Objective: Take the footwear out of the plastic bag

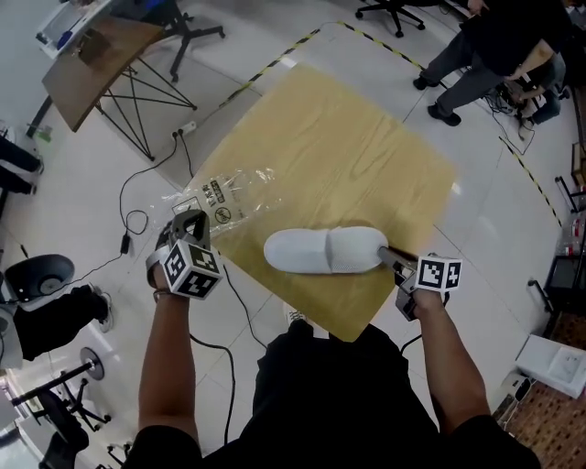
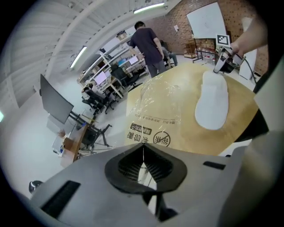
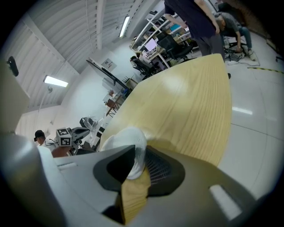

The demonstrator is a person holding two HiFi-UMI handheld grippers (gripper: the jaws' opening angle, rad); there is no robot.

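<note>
A pair of white slippers lies out of the bag on the light wooden table, near its front edge. My right gripper is shut on the right end of the slippers; the white fabric sits pinched between its jaws. The clear plastic bag with black print lies flat at the table's left corner. My left gripper is shut on its near edge, and the thin film runs up from the jaws. From that side the slippers and my right gripper show too.
A brown folding table stands on the floor at the upper left. Cables trail beside the table's left corner. People and office chairs are at the upper right, behind yellow-black floor tape. A white box sits at the lower right.
</note>
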